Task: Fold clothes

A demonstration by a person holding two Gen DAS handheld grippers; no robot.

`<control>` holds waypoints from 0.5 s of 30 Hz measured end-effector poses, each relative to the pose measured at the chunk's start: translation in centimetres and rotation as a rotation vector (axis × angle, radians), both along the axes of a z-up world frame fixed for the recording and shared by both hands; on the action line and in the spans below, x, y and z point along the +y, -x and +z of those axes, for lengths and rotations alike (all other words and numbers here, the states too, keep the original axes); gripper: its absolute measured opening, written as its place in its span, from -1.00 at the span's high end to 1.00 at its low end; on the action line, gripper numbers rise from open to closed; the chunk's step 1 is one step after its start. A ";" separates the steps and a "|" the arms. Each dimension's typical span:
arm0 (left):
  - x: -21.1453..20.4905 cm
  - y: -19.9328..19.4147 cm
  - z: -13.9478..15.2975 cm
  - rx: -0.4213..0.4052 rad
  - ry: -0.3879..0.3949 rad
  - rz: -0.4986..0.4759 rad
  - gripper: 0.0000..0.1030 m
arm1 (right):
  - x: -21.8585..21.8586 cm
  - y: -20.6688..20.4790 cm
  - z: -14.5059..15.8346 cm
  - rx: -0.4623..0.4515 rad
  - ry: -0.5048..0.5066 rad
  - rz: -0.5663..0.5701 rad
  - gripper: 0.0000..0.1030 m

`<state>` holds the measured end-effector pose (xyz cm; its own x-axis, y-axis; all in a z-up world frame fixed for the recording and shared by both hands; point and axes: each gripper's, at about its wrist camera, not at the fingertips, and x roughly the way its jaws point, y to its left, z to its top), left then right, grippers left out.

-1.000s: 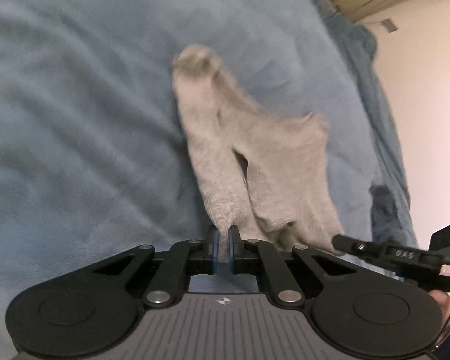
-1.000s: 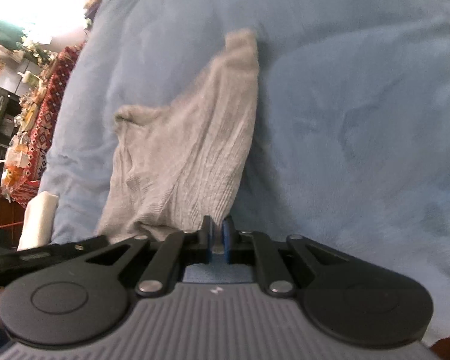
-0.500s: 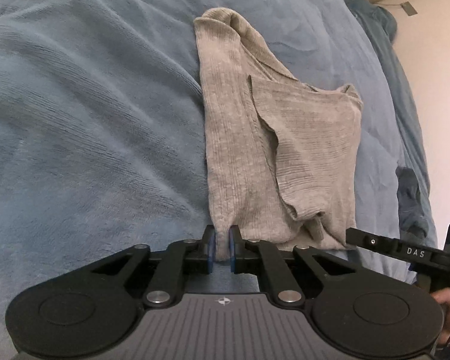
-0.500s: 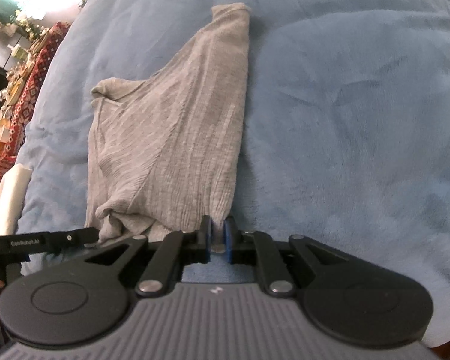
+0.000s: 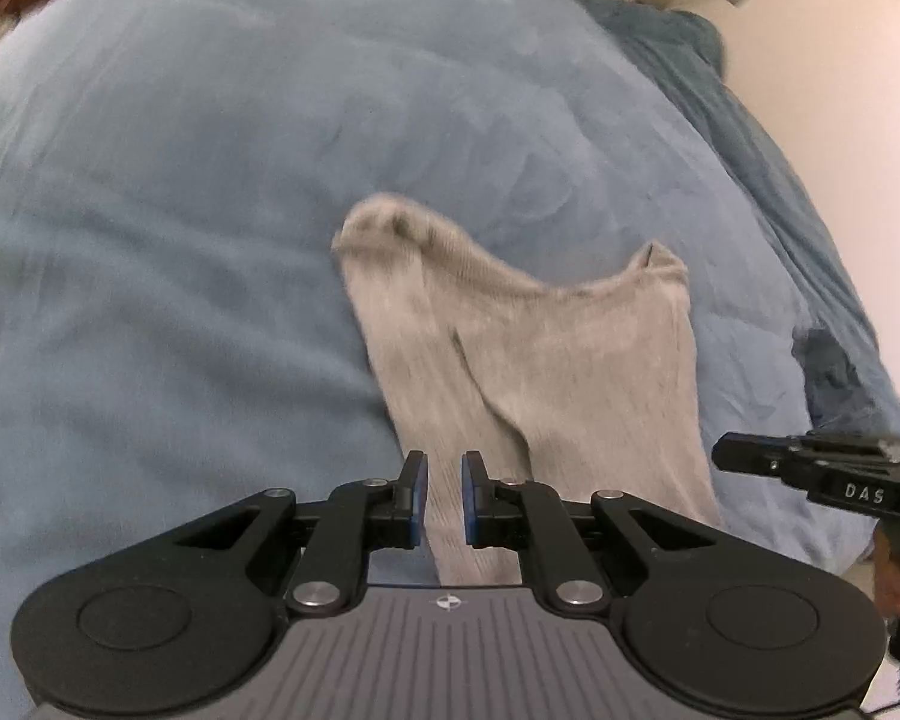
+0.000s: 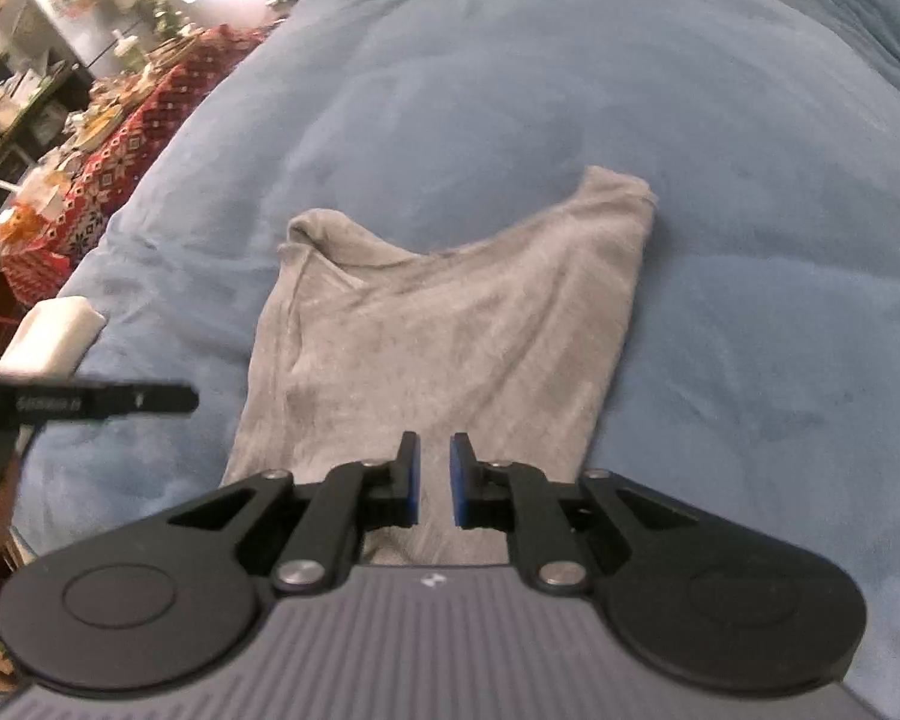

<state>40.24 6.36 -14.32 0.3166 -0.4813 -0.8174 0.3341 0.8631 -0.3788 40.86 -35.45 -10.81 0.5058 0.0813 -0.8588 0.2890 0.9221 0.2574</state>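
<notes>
Lying: grey garment (image 5: pixel 528 354) spread on the blue blanket (image 5: pixel 150 240), at centre of both wrist views.
Long axis: runs from the bottom of the frame up toward the middle, away from both sets of fingers; two corners peak at the far end with a dip between them.
Left gripper (image 5: pixel 444 498): fingers parted with a narrow gap, nothing pinched; cloth shows through the gap, at the garment's near left edge.
Right gripper (image 6: pixel 433 480): fingers likewise parted and holding nothing, over the near hem.
Nearer hand: both sit at the near end, about equally close.
Stage: garment looks doubled lengthwise; this fits either a fold just laid down or a regrasp before another.
</notes>
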 end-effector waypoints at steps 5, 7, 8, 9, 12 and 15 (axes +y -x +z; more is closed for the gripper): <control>-0.7 -3.8 0.5 -0.125 -0.092 -0.151 0.79 | -1.3 -2.9 0.0 -0.003 0.051 0.073 0.74; -1.4 -5.5 0.5 -0.174 -0.149 -0.249 0.79 | -2.1 -4.1 -0.3 0.000 0.064 0.093 0.74; -1.7 -6.2 0.5 -0.199 -0.172 -0.299 0.79 | -2.6 -4.6 -0.4 0.002 0.069 0.105 0.74; -2.1 -6.9 0.4 -0.224 -0.197 -0.349 0.79 | -3.1 -5.1 -0.5 0.005 0.076 0.119 0.74; -3.1 -8.4 0.0 -0.295 -0.285 -0.500 0.79 | -4.6 -6.6 -0.7 0.021 0.111 0.190 0.74; -4.2 -9.5 -0.6 -0.352 -0.347 -0.640 0.72 | -6.2 -8.1 -0.9 0.044 0.171 0.286 0.74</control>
<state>49.71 2.19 -14.90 0.3323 -0.3937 -0.8570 0.8529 0.5134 0.0949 48.93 -41.66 -11.72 0.4455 0.0679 -0.8927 0.0192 0.9962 0.0853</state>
